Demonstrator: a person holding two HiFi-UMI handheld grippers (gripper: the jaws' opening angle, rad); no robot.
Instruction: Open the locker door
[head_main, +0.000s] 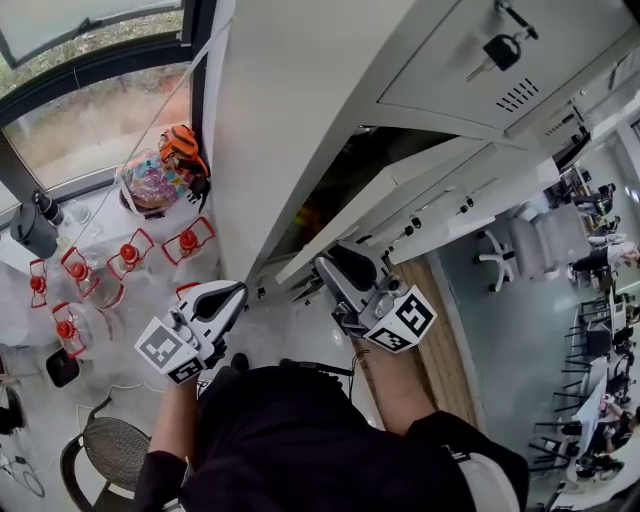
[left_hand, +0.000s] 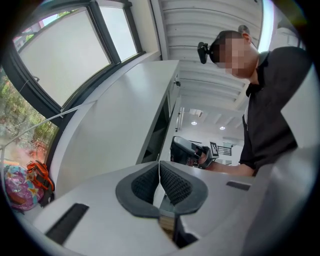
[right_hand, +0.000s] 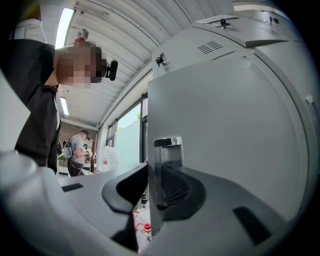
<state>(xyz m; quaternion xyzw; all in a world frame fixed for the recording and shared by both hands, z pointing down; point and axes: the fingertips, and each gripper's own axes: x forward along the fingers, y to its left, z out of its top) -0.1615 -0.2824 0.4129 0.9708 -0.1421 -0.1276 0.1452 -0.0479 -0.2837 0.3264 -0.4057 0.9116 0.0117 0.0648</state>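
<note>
right gripper (right_hand: 151, 176) fingers (right_hand: 176, 189) pinch the upright free edge of the locker door (right_hand: 225, 120), already ajar; left gripper (left_hand: 159, 170) hangs further off, fingers pressed together, empty; right's clearly nearer

Window (head_main: 90, 110) at upper left, greenery behind. Colourful bag (head_main: 152, 182) on floor below, orange item (head_main: 183, 148) touching it. Clear tubs with red lids (head_main: 128, 255) scattered nearby. Dark jug (head_main: 35, 228) at left edge. Wicker stool (head_main: 112, 445) bottom left. Office chair (head_main: 497, 258) far right. Background person (right_hand: 77, 152) standing, wearing backpack.
</note>
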